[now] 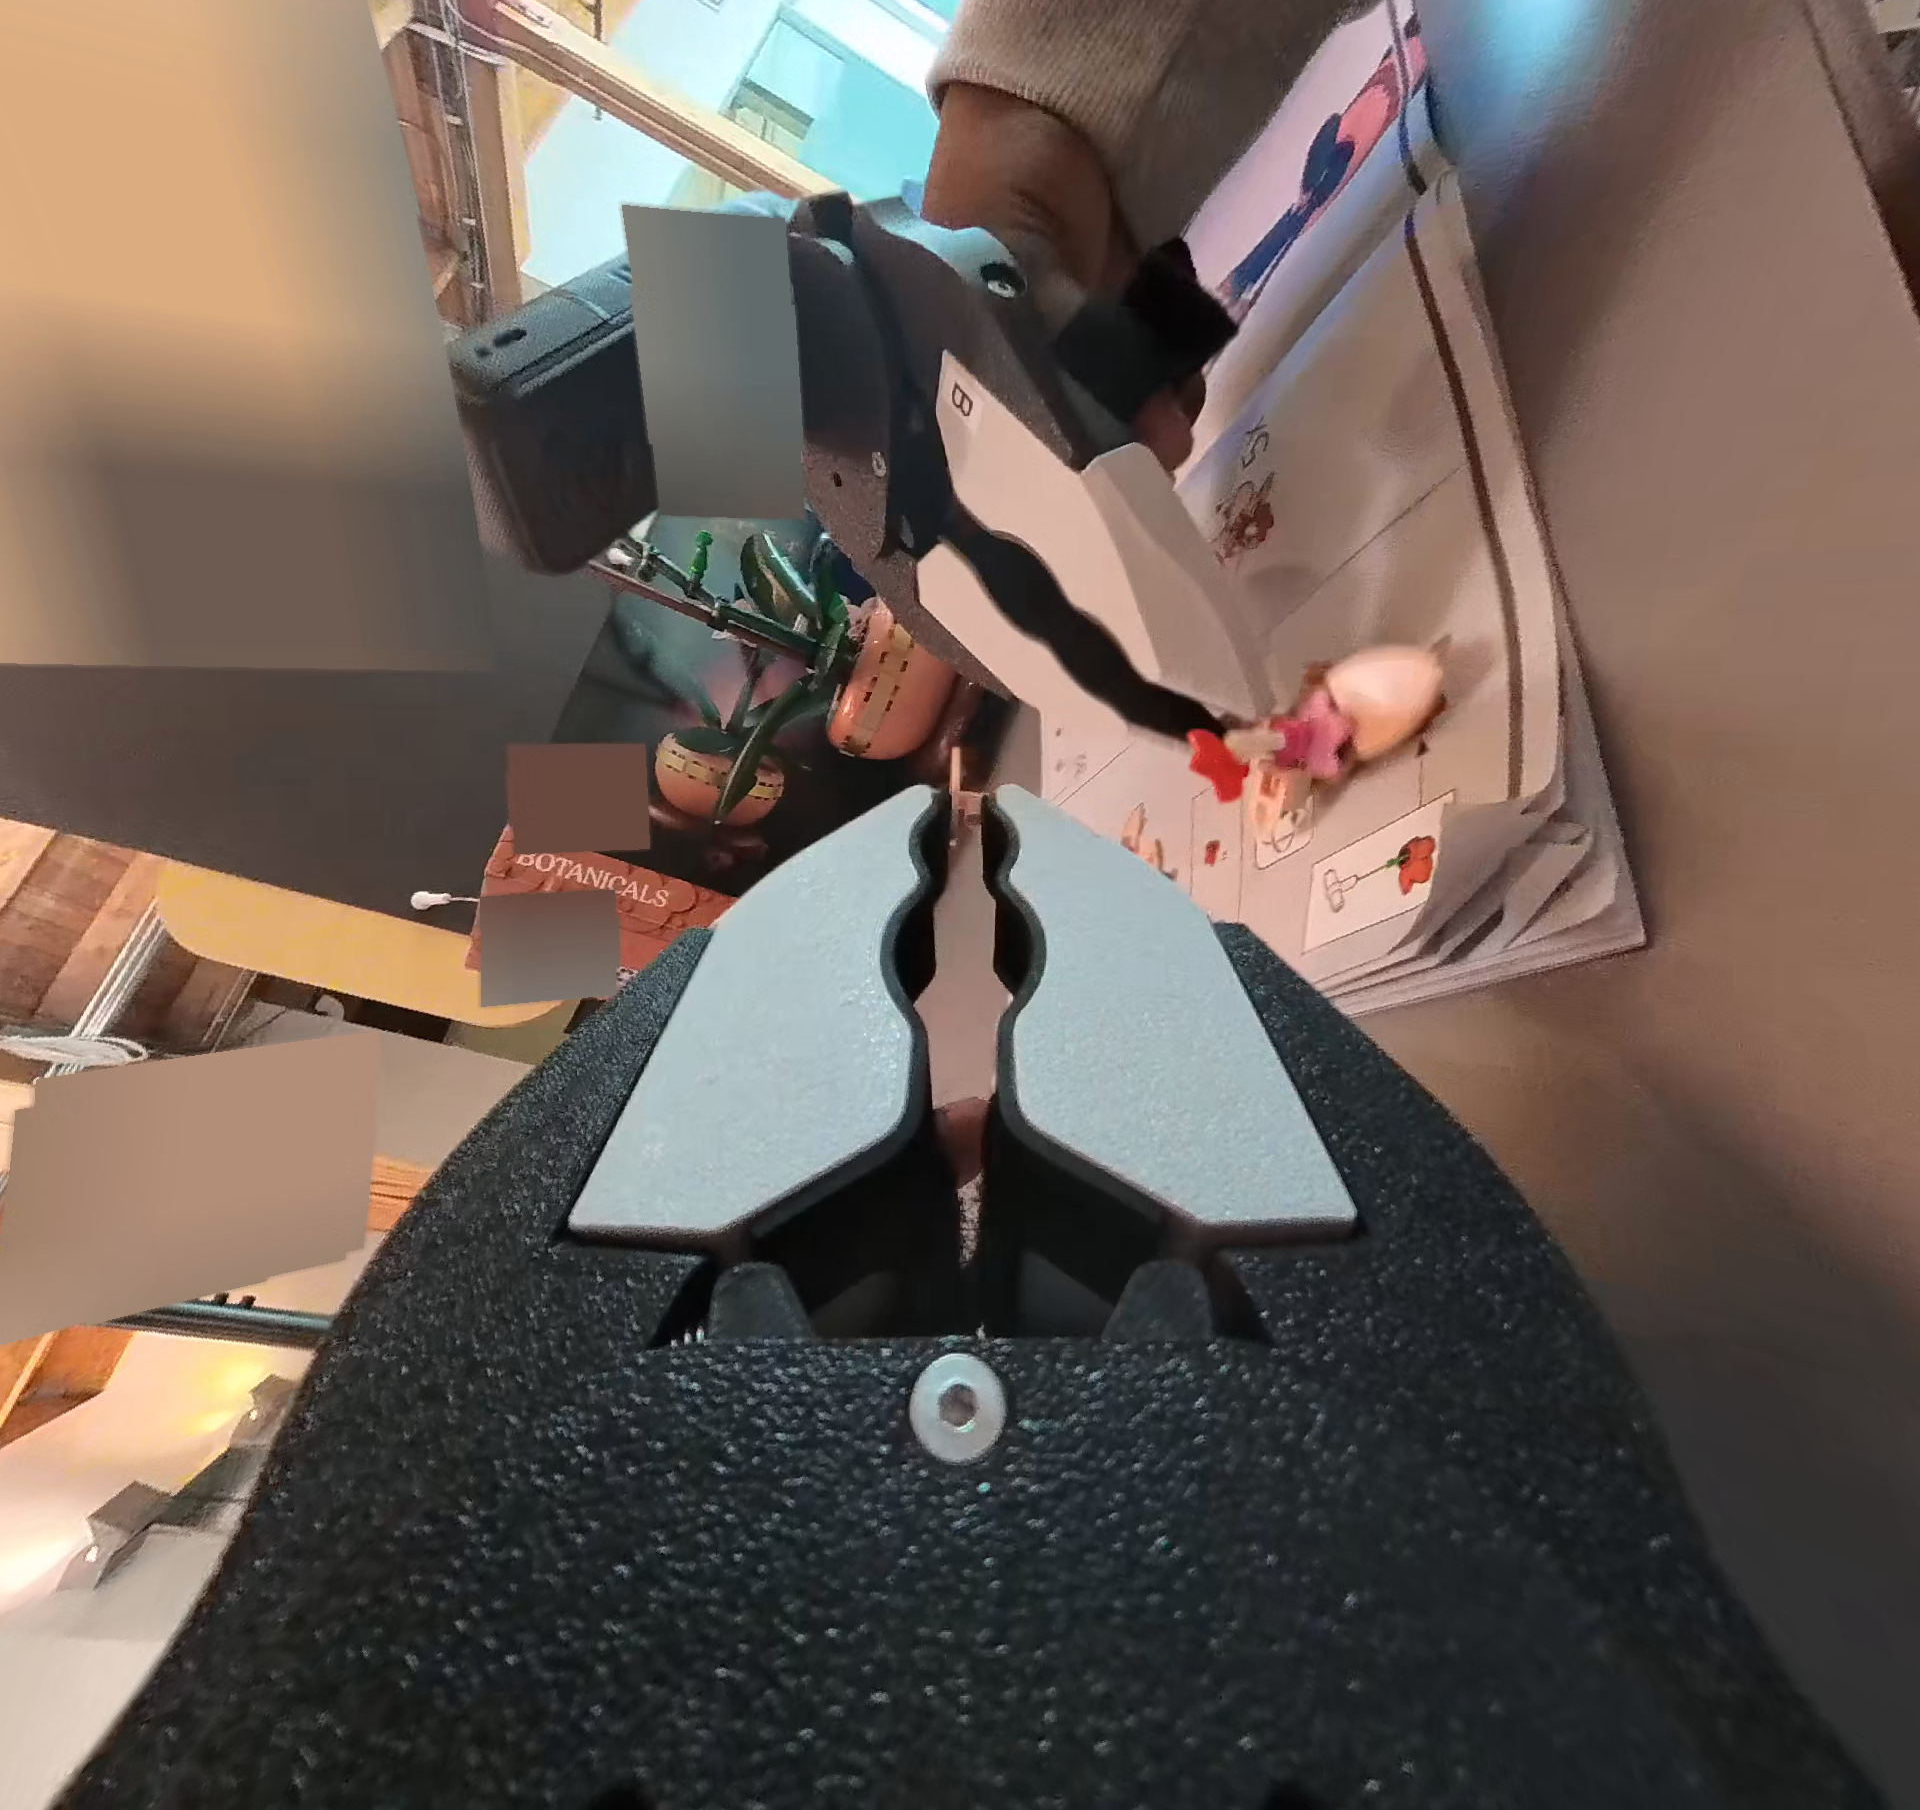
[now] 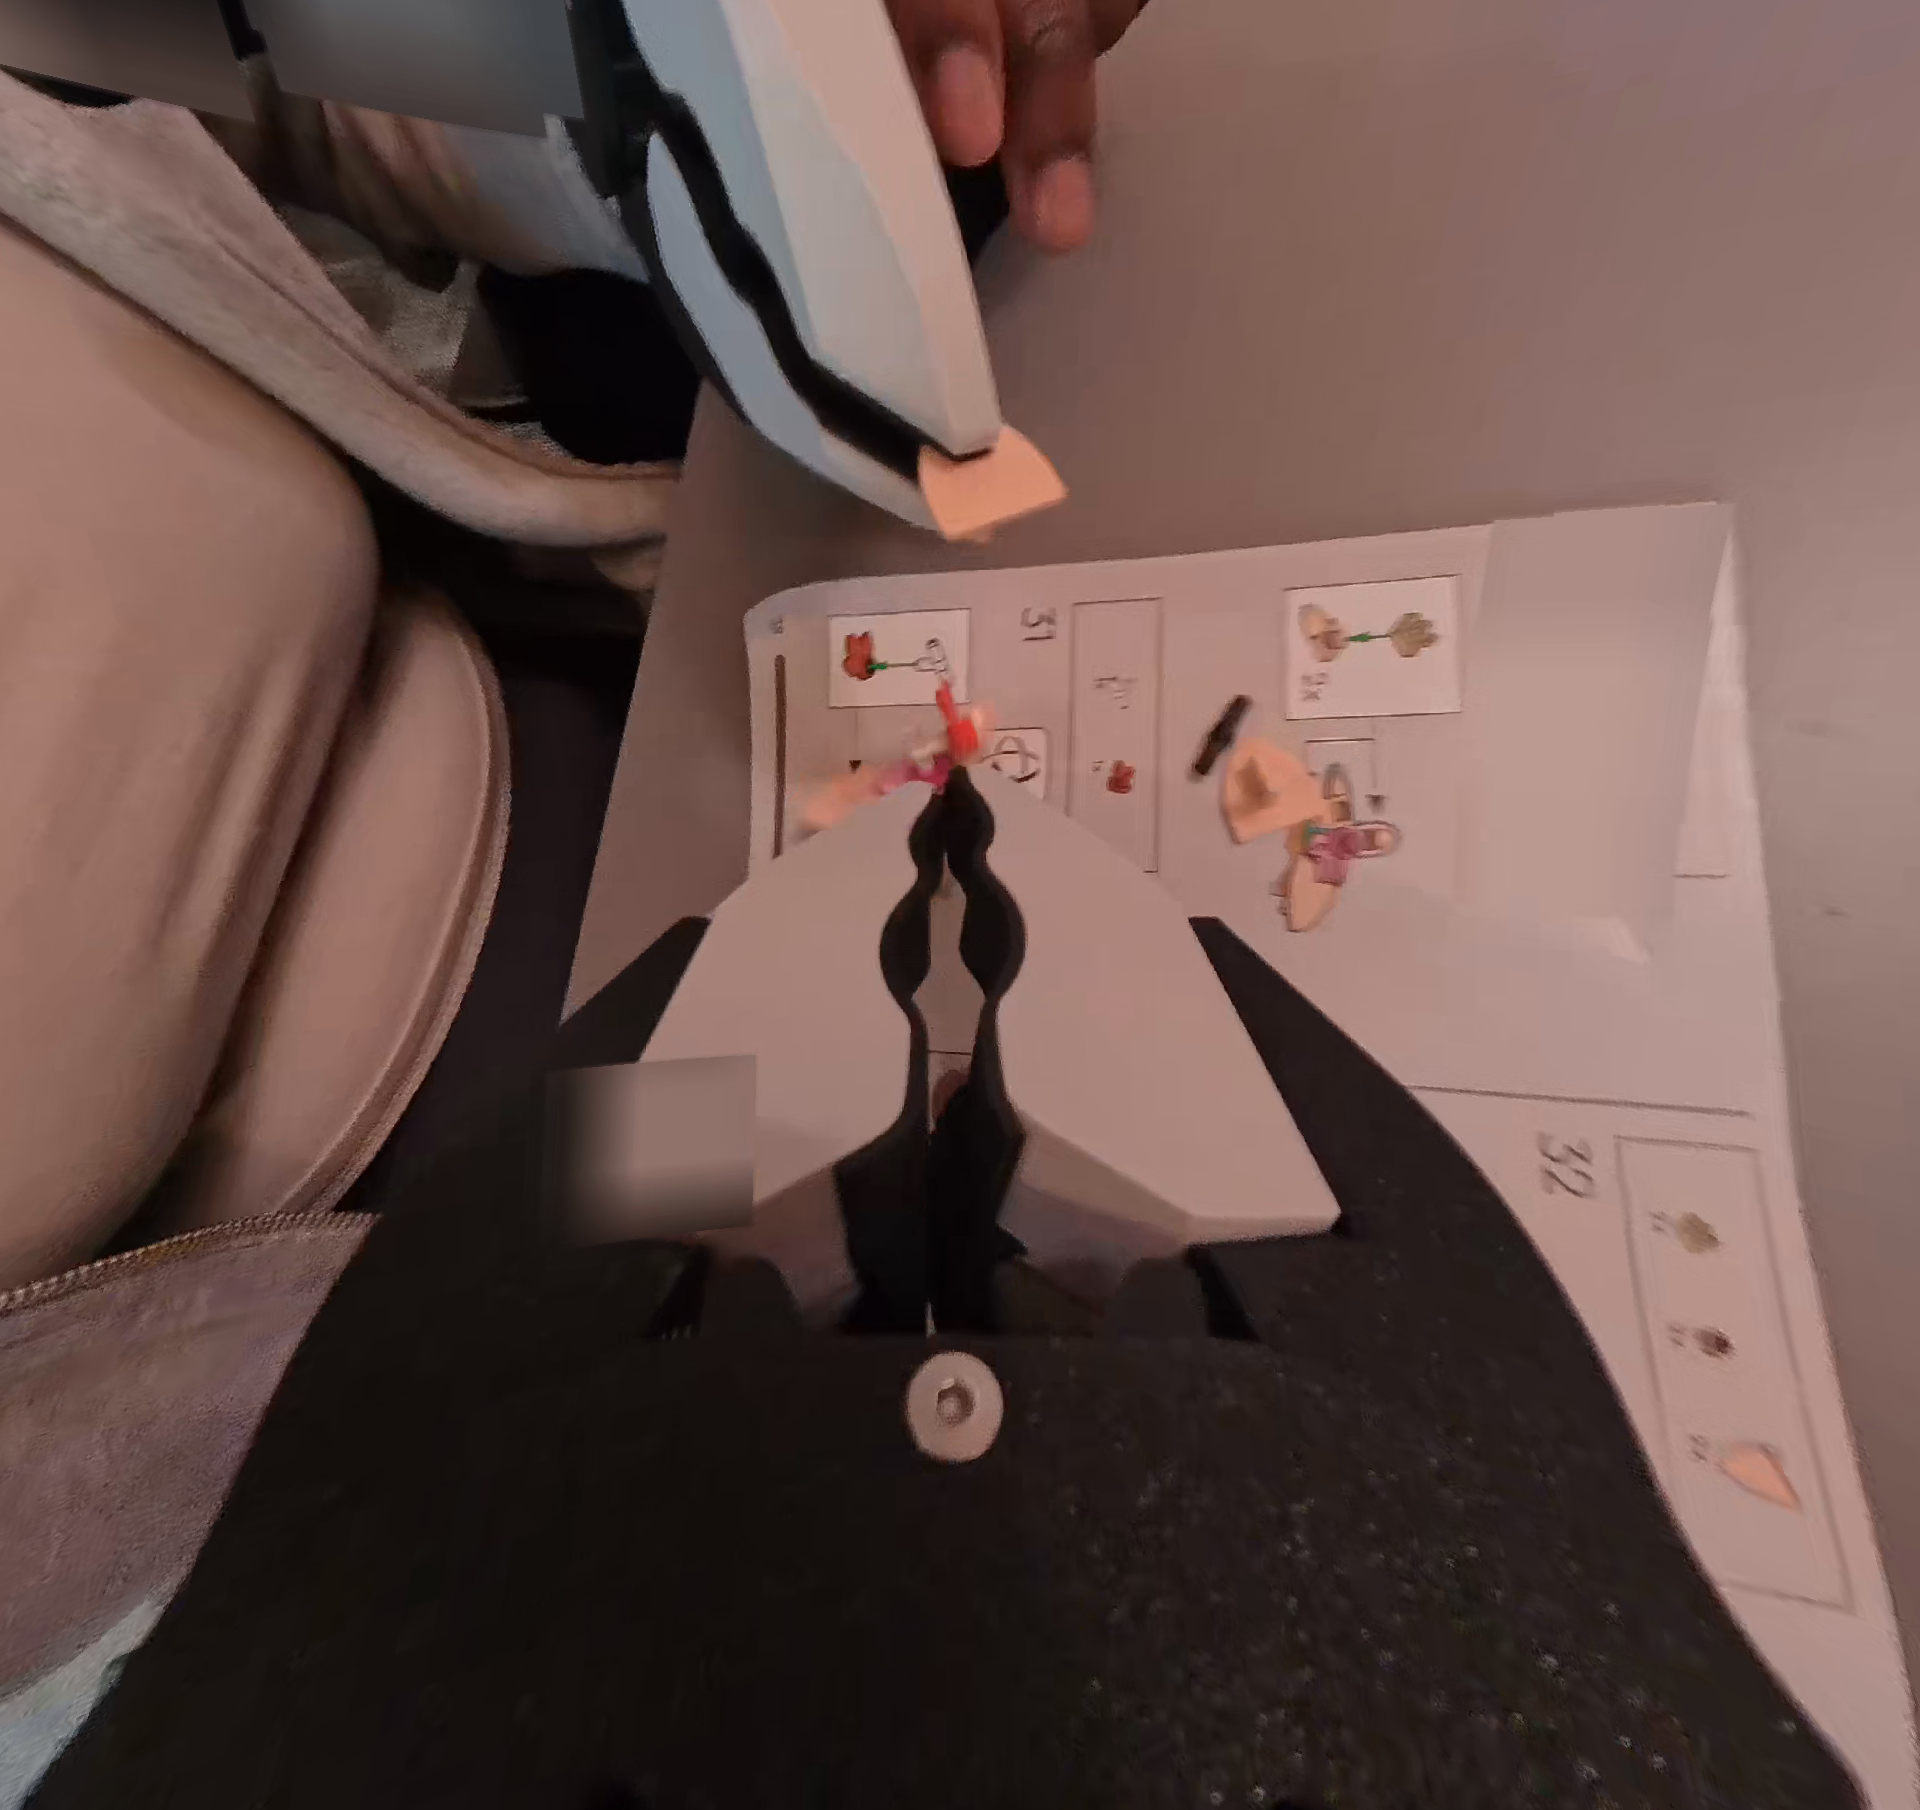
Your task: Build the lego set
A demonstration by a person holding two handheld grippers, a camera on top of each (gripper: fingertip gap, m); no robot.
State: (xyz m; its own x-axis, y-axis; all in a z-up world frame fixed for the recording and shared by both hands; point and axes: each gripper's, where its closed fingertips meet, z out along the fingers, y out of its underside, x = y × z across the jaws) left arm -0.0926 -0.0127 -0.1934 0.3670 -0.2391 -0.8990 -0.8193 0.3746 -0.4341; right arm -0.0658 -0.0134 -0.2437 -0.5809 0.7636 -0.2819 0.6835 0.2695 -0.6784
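My left gripper [image 1: 966,806] is shut on a thin peach petal piece [image 1: 968,810], held in the air; in the right wrist view that petal [image 2: 992,495] sticks out of the left gripper's tips [image 2: 956,472]. My right gripper [image 2: 951,789] is shut on a small flower assembly with a red piece [image 2: 956,721] and pink and cream parts [image 2: 904,778], low over the open instruction booklet [image 2: 1558,981]. In the left wrist view the right gripper [image 1: 1210,734] pinches the red piece [image 1: 1218,761], with a cream petal [image 1: 1387,695] behind it.
On the booklet lie a loose peach petal [image 2: 1262,792], a black rod [image 2: 1221,737] and a second pink and cream assembly [image 2: 1335,856]. The set's box [image 1: 717,752] stands behind. The booklet lies on a grey table [image 2: 1455,254]. A person's lap is at the left.
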